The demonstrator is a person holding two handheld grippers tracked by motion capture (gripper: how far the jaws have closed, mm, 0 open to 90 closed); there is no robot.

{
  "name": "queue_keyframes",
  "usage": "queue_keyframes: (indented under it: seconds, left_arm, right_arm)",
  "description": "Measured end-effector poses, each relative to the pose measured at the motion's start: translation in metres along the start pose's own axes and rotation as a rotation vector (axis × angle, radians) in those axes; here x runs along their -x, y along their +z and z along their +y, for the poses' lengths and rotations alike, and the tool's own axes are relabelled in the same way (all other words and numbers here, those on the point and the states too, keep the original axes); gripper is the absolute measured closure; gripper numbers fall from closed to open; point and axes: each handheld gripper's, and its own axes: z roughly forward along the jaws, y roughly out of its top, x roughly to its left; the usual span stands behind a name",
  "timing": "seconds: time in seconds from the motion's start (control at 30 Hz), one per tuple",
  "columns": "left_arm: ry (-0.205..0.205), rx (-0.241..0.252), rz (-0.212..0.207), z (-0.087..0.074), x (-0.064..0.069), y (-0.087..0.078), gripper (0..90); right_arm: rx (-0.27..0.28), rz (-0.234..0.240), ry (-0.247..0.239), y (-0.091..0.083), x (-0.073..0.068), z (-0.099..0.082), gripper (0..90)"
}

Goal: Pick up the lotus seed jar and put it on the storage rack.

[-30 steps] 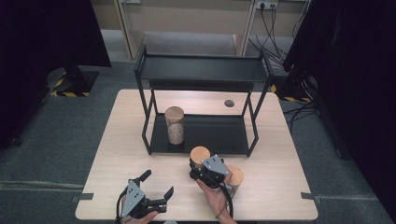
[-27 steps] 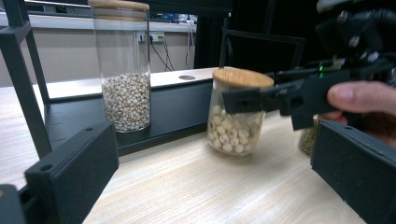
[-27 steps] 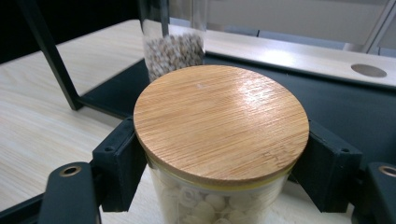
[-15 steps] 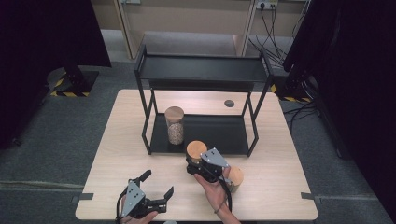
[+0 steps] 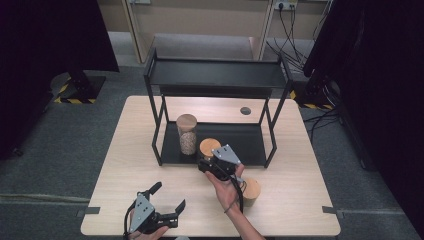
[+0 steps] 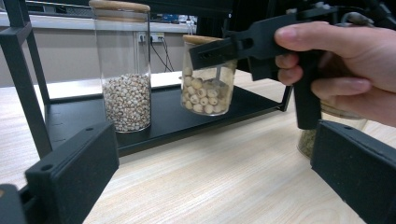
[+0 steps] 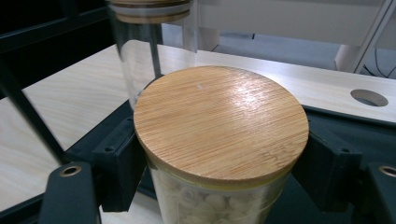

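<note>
The short glass jar [image 7: 219, 154], a clear cylinder packed with pale round seeds under a flat, glossy bamboo lid, is clamped between the matte black jaws of the right gripper [image 5: 216, 162] and hangs just above the near edge of the black metal rack's [image 5: 215, 75] lower shelf. To its left on that shelf stands a taller, narrower glass jar [image 5: 187, 134] of small beige grains, wood-lidded. A third wood-topped jar [image 5: 251, 191] stands on the pale wood-grain table [image 5: 125, 150], near right. The left gripper [image 5: 167, 202] rests at the near edge, jaws spread wide and empty.
</note>
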Motion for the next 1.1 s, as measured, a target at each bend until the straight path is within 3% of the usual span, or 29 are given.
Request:
queue_keyframes:
  seconds: [0.2,0.97,1.1]
  left_arm:
    - [0.002,0.003,0.0,0.0,-0.001,-0.001,0.5]
    - [-0.004,0.002,-0.002,-0.001,0.0,0.0,0.5]
    - [-0.001,-0.001,-0.006,0.0,0.0,0.0,0.5]
  right_arm:
    - [-0.008,-0.038,-0.008,0.015,-0.003,0.005,25.4]
    - [-0.044,-0.091,0.019,0.052,-0.001,0.012,25.4]
    - [-0.051,-0.087,0.045,0.056,0.004,0.011,25.4]
